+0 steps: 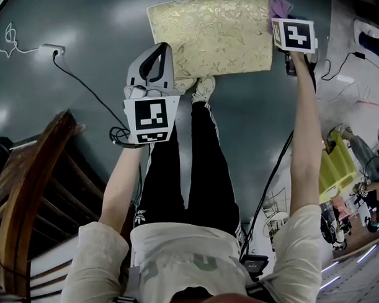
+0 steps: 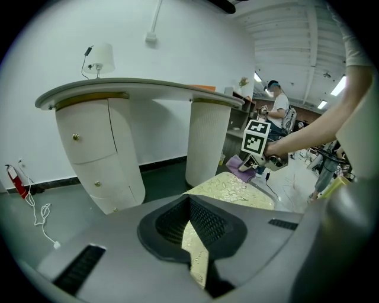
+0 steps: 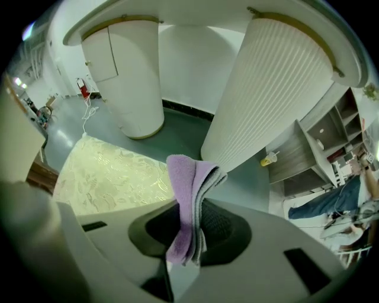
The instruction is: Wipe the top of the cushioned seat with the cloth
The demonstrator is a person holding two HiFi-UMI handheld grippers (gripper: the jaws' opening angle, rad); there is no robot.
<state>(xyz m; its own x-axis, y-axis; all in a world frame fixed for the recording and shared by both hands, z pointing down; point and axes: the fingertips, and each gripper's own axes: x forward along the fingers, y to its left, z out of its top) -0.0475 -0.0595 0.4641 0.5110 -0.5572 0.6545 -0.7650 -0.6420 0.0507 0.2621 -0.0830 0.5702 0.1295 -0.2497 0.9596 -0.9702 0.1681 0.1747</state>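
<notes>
The cushioned seat (image 1: 210, 35) has a gold floral top and stands on the dark floor in front of my feet. My left gripper (image 1: 166, 50) reaches its near-left edge. In the left gripper view a strip of the gold seat (image 2: 193, 245) fills the narrow gap between the jaws, which look shut on that edge. My right gripper (image 1: 283, 17) is at the seat's far-right corner, shut on a folded purple cloth (image 3: 188, 195) that sticks up between its jaws. The cloth (image 1: 280, 6) hangs over the seat's corner; whether it touches the seat (image 3: 112, 174) I cannot tell.
A white curved dressing table on a drawer pedestal (image 2: 98, 154) and a ribbed column (image 3: 272, 100) stands just behind the seat. A wooden chair (image 1: 29, 184) is at my left. Cables (image 1: 81, 83) lie on the floor. A cup (image 3: 269, 158) sits by open shelves.
</notes>
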